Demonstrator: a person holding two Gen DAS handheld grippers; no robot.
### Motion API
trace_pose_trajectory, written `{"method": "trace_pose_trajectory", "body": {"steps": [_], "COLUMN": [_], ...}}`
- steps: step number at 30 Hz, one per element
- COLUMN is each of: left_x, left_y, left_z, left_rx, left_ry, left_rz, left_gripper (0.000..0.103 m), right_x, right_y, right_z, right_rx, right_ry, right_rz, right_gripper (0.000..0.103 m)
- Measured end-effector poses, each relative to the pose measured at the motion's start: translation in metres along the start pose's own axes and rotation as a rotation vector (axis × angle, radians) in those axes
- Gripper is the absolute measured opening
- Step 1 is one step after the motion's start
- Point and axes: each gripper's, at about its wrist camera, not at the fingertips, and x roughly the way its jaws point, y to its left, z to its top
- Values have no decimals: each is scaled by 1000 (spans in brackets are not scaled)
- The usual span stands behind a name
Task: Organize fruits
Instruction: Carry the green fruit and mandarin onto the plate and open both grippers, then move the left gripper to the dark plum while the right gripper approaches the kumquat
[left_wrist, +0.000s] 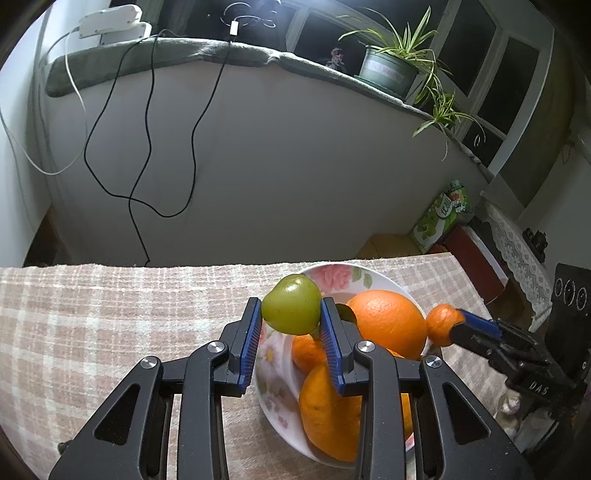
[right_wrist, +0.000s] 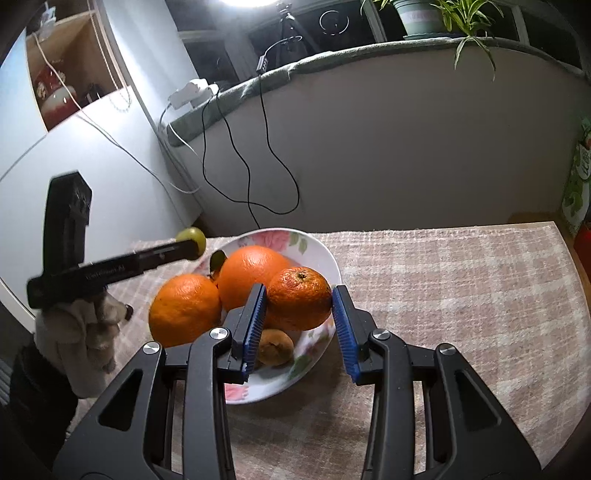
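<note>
A white bowl with pink flowers (left_wrist: 328, 275) (right_wrist: 325, 258) stands on the checked tablecloth and holds several oranges. My left gripper (left_wrist: 291, 315) is shut on a small green fruit (left_wrist: 291, 308) (right_wrist: 192, 236), held above the bowl's left rim. My right gripper (right_wrist: 299, 302) (left_wrist: 456, 325) is shut on a small tangerine (right_wrist: 299, 297) (left_wrist: 443, 323), held over the bowl's right side. Below lie a large orange (left_wrist: 388, 319) (right_wrist: 251, 273), a second orange (right_wrist: 184, 310) (left_wrist: 328, 410), and a brownish fruit (right_wrist: 275, 347) at the bottom, partly hidden.
The checked tablecloth (left_wrist: 110, 314) (right_wrist: 461, 295) runs to the table's far edge, with a pale wall behind. Black cables (left_wrist: 147, 147) hang down the wall. A potted plant (left_wrist: 391, 62) stands on the sill. A green box (left_wrist: 443, 218) sits beyond the table's right corner.
</note>
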Motion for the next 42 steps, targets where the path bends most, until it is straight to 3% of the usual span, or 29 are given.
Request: {"method": "trace_pose_trajectory", "body": {"steps": [3, 4, 5, 7, 8, 22, 32, 42], "left_x": [1, 1, 0, 0, -1, -23, -59, -100], "left_y": [-2, -2, -1, 0, 0, 3, 9, -1], "left_z": [1, 1, 2, 2, 3, 2, -9, -29], "left_rx": [11, 11, 5, -8, -10, -17, -14, 37], "left_ry": [8, 7, 3, -1, -2, -36, -79, -138], "left_rz": [-10, -10, -11, -22, -24, -15, 11, 69], "left_gripper": [37, 47, 51, 51, 51, 51, 51, 51], "right_x": [1, 1, 0, -4, -5, -22, -43, -64], "right_y": [-1, -1, -1, -1, 0, -2, 33, 72], "right_z": [0, 0, 0, 0, 0, -1, -12, -32], "right_rx": [0, 0, 0, -2, -5, 37, -33, -159], "right_ry": [3, 3, 2, -10, -15, -39, -46, -71], "right_rz": [0, -1, 1, 7, 10, 31, 27, -16], "right_gripper": [40, 41, 44, 59, 61, 62, 62, 82]}}
